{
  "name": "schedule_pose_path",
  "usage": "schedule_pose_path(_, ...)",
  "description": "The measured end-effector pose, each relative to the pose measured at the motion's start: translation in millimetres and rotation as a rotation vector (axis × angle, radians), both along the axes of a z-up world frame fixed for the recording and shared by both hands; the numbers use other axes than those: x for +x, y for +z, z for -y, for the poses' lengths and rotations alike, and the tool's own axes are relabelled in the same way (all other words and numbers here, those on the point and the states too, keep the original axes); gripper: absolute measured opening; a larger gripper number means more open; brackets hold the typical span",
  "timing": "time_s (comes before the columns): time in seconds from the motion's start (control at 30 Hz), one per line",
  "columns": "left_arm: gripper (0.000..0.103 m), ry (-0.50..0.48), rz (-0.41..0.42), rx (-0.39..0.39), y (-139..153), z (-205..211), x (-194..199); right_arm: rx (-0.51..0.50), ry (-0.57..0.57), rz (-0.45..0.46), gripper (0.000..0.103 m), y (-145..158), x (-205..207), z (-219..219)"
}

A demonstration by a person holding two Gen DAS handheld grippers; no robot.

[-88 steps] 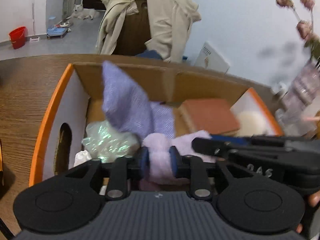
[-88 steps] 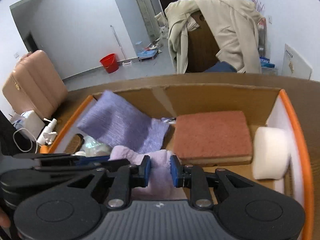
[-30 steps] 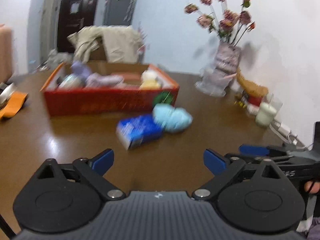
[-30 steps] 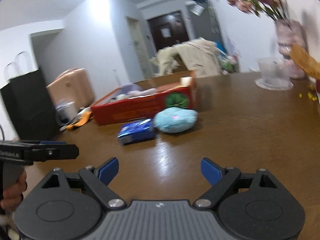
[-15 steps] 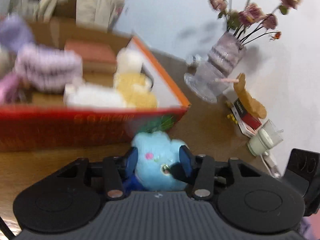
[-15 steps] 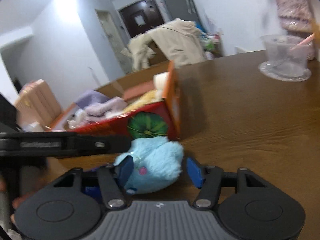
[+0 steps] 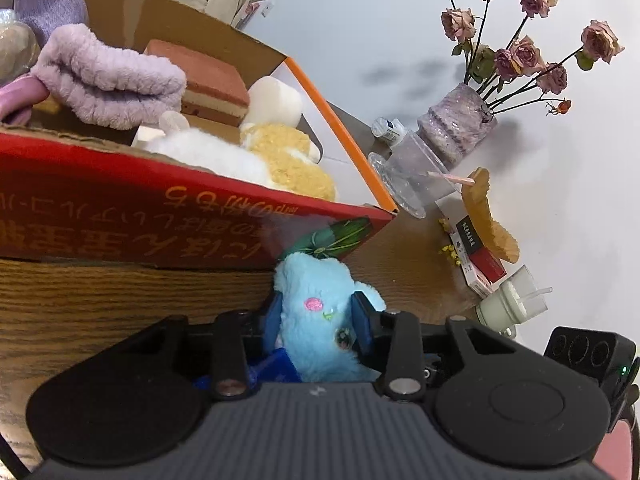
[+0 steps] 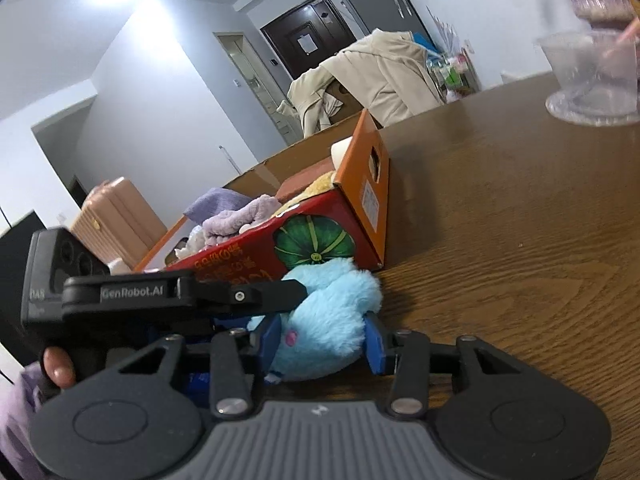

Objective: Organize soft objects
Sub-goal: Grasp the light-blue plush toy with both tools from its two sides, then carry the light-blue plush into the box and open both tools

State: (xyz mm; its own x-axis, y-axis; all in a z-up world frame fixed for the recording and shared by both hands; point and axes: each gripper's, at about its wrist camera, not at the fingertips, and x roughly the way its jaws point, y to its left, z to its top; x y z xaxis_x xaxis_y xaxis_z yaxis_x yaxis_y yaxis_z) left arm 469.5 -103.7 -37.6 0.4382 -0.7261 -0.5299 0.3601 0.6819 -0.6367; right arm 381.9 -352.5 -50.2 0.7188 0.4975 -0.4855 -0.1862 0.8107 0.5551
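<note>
A light blue plush toy [image 7: 316, 312] lies on the wooden table against the front corner of a red cardboard box [image 7: 120, 224]. My left gripper [image 7: 316, 318] has the toy between its blue pads, which press into its fur as the jaws keep closing. My right gripper [image 8: 322, 340] closes on the same plush toy [image 8: 332, 312] from the other side, its pads touching the fur. A blue packet [image 7: 272, 364] shows under the toy. The box [image 8: 248, 252] holds a purple towel [image 7: 108, 80], a pink sponge [image 7: 212, 84] and a white and yellow plush [image 7: 280, 156].
A vase of dried roses [image 7: 456, 124], a clear cup [image 7: 408, 176], a red and white packet [image 7: 480, 260] and a white bottle [image 7: 508, 304] stand right of the box. In the right wrist view a hand [image 8: 58, 368] holds the left gripper's body [image 8: 160, 292].
Both grippers came forward and down from well back on the table to the blue plush toy beside the box, and their jaws went from wide open to closing around it.
</note>
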Motion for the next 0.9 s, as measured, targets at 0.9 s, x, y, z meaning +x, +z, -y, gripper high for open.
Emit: schedule_pose_path(0.9,0.035,0.204,0.218,-0.011,122,-105,6,-0.003,0.123,0.124,0.041,123,71,-104)
